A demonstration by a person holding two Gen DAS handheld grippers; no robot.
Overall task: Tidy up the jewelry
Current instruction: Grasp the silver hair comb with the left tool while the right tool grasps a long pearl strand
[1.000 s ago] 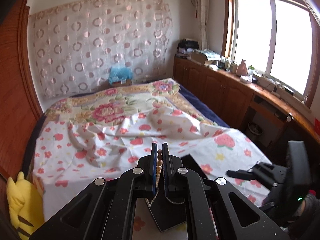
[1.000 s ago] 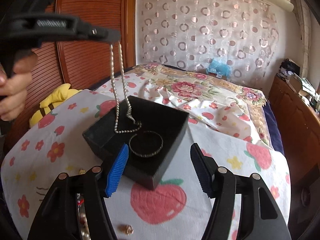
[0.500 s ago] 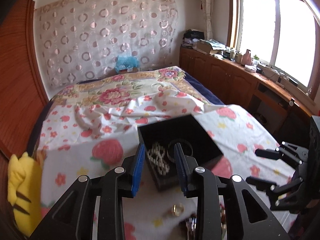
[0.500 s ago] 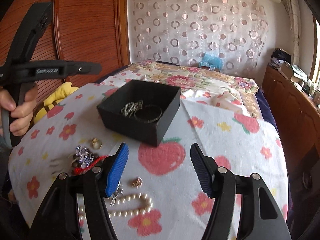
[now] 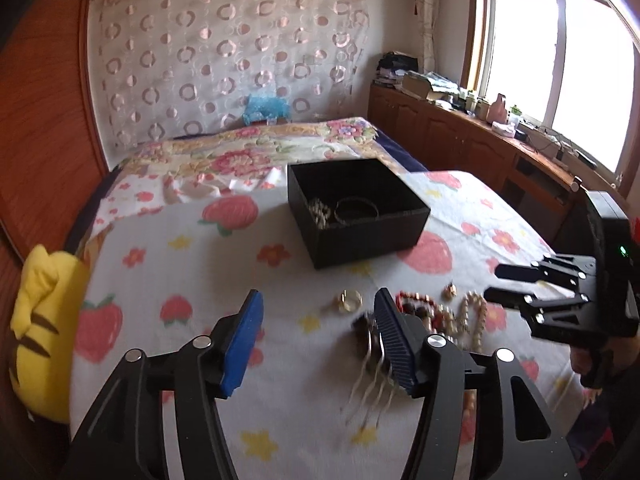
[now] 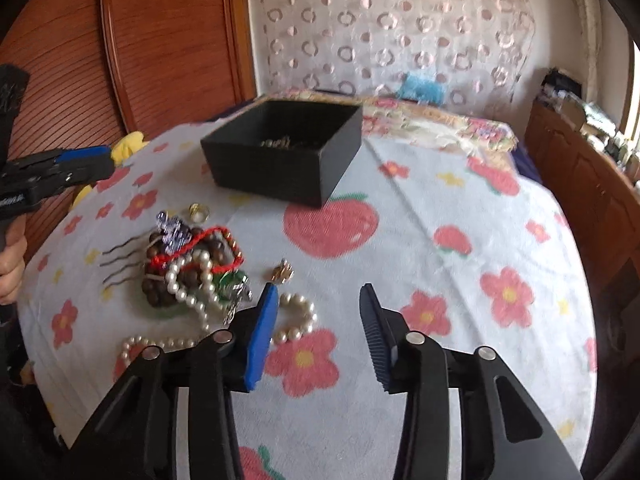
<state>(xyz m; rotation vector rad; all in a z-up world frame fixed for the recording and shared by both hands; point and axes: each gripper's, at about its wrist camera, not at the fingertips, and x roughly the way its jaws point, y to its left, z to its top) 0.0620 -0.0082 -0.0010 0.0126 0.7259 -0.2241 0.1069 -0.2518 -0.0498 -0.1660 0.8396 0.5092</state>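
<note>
My left hand-held gripper (image 5: pixel 318 332) hangs above the flower-and-strawberry cloth (image 5: pixel 208 264) with its blue pads spread wide apart and nothing between them. My right hand-held gripper (image 6: pixel 318 322) is likewise apart and empty, low over the same cloth (image 6: pixel 440 208); in the left wrist view it shows at the right edge (image 5: pixel 490 282), its black fingers parted.

The black box (image 6: pixel 282 150) sits toward the far side of the cloth, open at the top. From the left wrist view I can see inside the box (image 5: pixel 360 232): a beaded chain (image 5: pixel 320 211) heaped at its left and a dark bangle (image 5: pixel 356 210) lying flat just beside it on the right.

The loose jewelry waits nearer to me, well apart from the box. In the right wrist view a tangled heap (image 6: pixel 192 264) lies left of my right gripper: dark wooden beads, a red cord, a pearl strand (image 6: pixel 200 284) draped across them, and a sparkling clear-stone piece (image 6: pixel 174 230) at the far edge. A gold ring (image 6: pixel 199 212) rests alone between the heap and the box. A small gold charm (image 6: pixel 283 272) lies just right of the heap. Wavy dark hairpins (image 6: pixel 120 260) stick out on the heap's left. Another loop of pearls (image 6: pixel 298 318) curls just beside my right gripper's blue pad.

A yellow plush toy (image 5: pixel 44 320) sits at the left edge of the bed.
</note>
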